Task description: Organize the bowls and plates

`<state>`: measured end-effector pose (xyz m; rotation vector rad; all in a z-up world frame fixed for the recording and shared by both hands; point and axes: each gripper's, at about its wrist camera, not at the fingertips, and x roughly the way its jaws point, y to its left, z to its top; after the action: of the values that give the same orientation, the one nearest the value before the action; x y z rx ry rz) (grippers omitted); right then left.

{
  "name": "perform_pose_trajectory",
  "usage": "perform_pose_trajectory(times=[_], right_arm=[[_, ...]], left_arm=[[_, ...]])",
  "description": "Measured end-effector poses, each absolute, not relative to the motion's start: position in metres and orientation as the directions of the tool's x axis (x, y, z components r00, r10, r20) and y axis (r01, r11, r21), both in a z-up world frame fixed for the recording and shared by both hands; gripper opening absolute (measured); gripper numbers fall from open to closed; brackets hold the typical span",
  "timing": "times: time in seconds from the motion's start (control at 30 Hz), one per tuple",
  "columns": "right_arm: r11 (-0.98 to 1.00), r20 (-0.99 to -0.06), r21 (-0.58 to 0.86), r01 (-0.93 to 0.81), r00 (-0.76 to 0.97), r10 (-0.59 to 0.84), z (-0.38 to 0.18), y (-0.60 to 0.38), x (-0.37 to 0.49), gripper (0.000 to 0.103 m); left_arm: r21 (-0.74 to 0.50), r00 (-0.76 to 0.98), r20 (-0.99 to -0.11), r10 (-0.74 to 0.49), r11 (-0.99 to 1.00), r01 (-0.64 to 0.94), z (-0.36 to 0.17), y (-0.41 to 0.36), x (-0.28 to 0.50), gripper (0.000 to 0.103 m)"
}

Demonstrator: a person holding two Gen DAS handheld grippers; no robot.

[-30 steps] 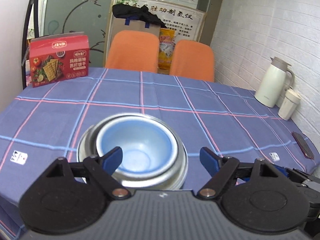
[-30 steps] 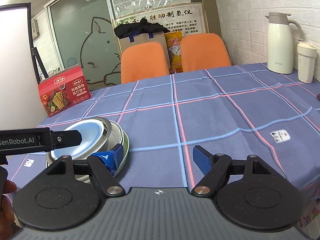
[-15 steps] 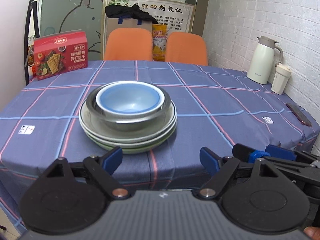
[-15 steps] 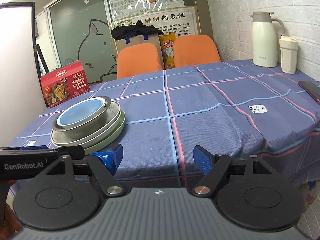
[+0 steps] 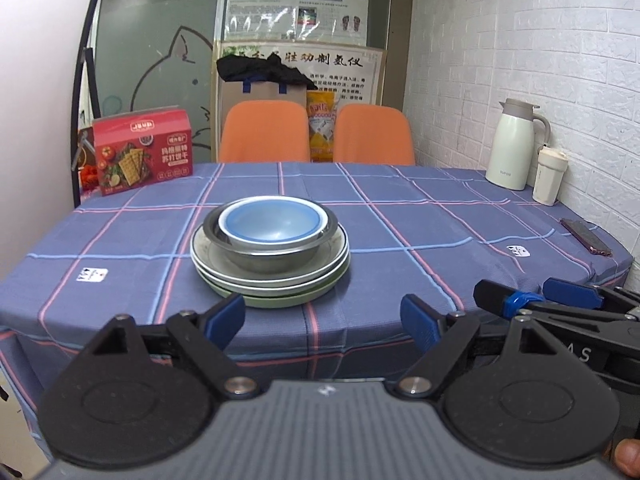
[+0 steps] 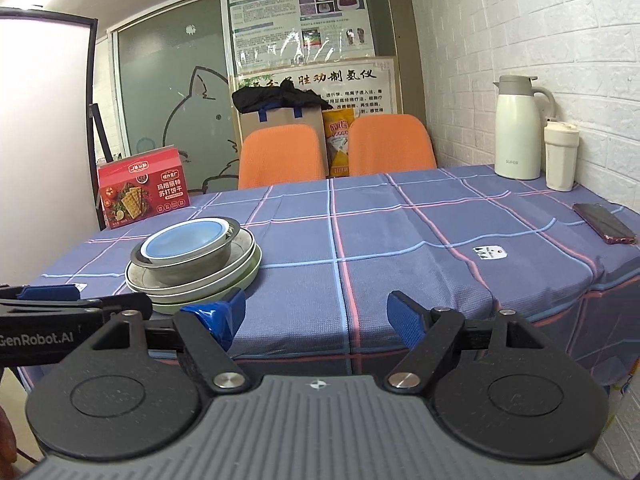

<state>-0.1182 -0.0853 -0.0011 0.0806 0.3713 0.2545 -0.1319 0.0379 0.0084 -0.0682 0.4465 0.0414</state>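
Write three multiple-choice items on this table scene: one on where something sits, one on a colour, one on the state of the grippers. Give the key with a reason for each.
1. Where does the blue bowl sit?
A. Inside the metal bowl on the stacked plates
B. Beside the thermos
C. On a chair

2. What colour is the cracker box?
A. Green
B. Red
C. White

3. How do the left gripper and right gripper stand?
A. Both shut on a plate
B. One holds the bowl
C. Both open, holding nothing

Key: 1 A, the blue bowl nests in the metal one atop the plates. 2 B, the box at the far left corner is red. 3 C, each wrist view shows fingers spread with only tablecloth between them.
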Motion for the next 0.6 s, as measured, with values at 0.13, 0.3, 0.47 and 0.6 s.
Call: perform_pose_trajectory(times=[0.13, 0.3, 0.47, 0.6], right_arm=[[0.965, -0.363, 0.119, -0.234, 0.894, 0.261, -0.003, -0.082, -0.115, 0.065], [0.967, -0.373, 0.096, -0.238, 0.892, 0.257, -0.003, -0.077, -0.116, 0.065], [0.965, -0.372, 0.087, -0.249, 0.89, 0.263, -0.004, -0.074, -0.118, 0.065], [0.963, -0.38, 0.088, -0.255, 0.885, 0.269, -0.005, -0.073, -0.117, 0.065]], left_arm=[[-0.051, 0.902, -0.429, 0.041, 0.996, -0.069, 0.006, 0.04, -0.138, 0.083], [-0.056, 0.899, -0.434, 0.057, 0.994, -0.09, 0.006, 0.044, -0.137, 0.083], [-0.055, 0.902, -0.425, 0.072, 0.993, -0.105, 0.006, 0.046, -0.141, 0.083], [-0.07, 0.919, -0.39, 0.061, 0.993, -0.095, 0.007, 0.048, -0.145, 0.083]])
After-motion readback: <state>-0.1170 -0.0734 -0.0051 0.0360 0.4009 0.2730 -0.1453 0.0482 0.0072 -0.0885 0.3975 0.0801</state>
